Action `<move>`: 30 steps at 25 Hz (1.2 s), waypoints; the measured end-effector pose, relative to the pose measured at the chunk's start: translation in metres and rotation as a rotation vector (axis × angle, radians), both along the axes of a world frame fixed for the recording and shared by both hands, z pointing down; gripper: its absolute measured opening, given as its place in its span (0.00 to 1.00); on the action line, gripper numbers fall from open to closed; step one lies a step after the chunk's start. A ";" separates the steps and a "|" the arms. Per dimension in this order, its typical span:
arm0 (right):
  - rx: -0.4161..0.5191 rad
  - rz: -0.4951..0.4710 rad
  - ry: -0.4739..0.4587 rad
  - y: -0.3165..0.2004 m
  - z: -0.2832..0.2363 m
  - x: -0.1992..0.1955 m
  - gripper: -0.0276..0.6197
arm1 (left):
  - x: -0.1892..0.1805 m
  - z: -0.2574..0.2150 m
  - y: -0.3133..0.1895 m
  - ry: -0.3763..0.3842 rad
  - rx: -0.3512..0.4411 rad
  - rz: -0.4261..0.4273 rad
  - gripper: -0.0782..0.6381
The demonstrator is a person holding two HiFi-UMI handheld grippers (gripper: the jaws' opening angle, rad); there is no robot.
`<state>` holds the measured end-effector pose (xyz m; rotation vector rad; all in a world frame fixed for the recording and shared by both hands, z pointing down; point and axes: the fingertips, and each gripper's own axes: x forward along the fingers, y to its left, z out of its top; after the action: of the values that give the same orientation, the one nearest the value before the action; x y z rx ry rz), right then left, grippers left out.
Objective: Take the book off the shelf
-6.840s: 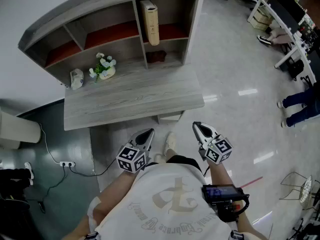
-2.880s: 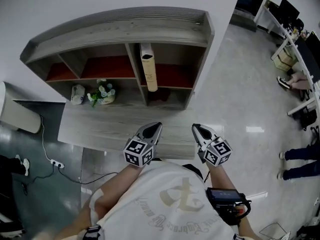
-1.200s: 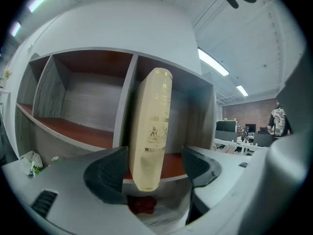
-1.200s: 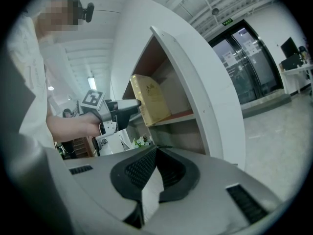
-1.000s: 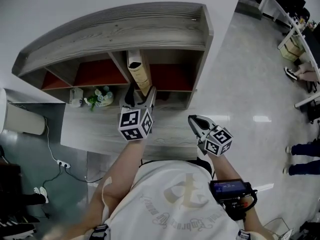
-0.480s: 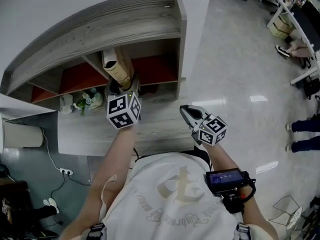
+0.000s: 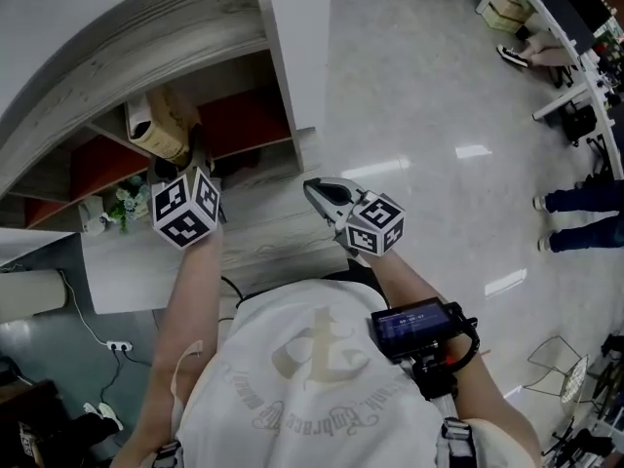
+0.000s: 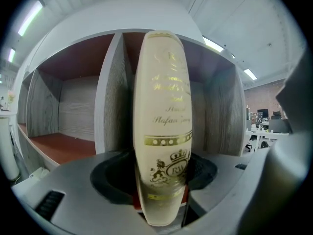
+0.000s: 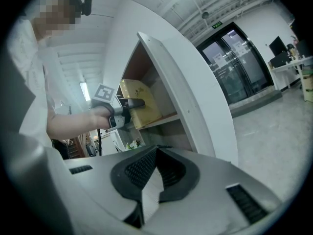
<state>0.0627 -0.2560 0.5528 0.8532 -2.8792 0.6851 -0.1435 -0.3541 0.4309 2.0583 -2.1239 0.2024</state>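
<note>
A thick cream book (image 7: 161, 125) with gilt print on its spine (image 8: 161, 121) stands in the wooden shelf unit (image 7: 283, 57), next to a divider. My left gripper (image 7: 195, 154) is at the shelf with the spine between its jaws (image 8: 161, 180). The jaws are closing, and the black pads lie against both sides of the spine. In the right gripper view the book (image 9: 139, 106) shows with the left gripper (image 9: 129, 103) on it. My right gripper (image 7: 314, 189) hangs over the desk, apart from the shelf, shut and empty (image 9: 155, 151).
A grey wooden desk top (image 7: 263, 232) lies below the shelf, with a small pot of flowers (image 7: 125, 203) at its left. Glossy floor spreads to the right. A person's legs (image 7: 585, 217) and office desks (image 7: 565, 27) are at the far right.
My left gripper has gone forward from the desk edge up to the book and closed round its spine. The head view has swung so the shelf sits further left. The right gripper stayed low.
</note>
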 end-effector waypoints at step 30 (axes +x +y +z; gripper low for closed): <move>0.030 -0.076 0.018 -0.008 -0.008 -0.029 0.05 | 0.010 -0.006 0.035 0.114 0.104 0.208 0.42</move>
<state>0.0337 -0.2645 0.5449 0.7443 -2.8959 0.6254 -0.1337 -0.3189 0.4253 2.2906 -1.8918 0.0006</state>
